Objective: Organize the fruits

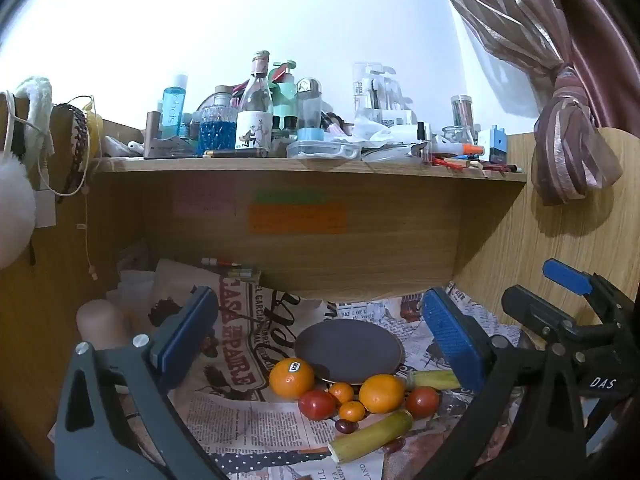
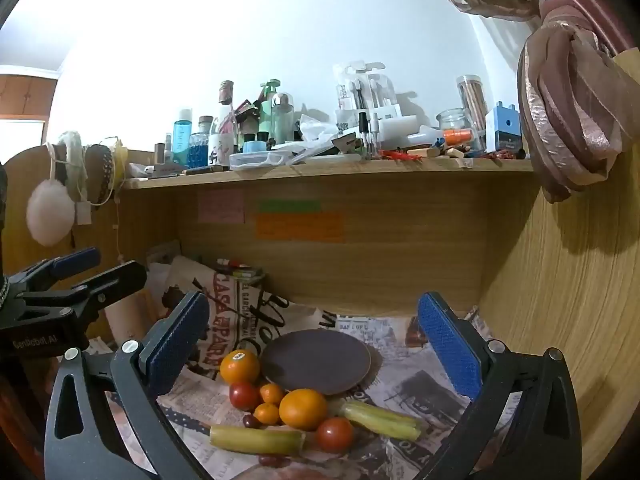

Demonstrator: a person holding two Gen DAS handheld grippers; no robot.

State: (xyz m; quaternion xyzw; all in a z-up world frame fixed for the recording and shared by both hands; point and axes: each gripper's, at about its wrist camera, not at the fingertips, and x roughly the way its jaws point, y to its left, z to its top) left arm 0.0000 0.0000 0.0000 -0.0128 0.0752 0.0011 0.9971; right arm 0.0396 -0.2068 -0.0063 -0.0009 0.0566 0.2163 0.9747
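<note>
Two big oranges (image 2: 239, 366), two small ones (image 2: 272, 393), two tomatoes (image 2: 334, 434), two green stalks (image 2: 256, 439) beside one plate (image 2: 316, 361) on desk (image 2: 416, 384); left claw (image 1: 326, 342), right claw (image 2: 316, 348) open, empty.

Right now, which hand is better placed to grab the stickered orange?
Left. The stickered orange lies on the left side of the pile, nearer the open left gripper; the right gripper sits farther right.
</note>
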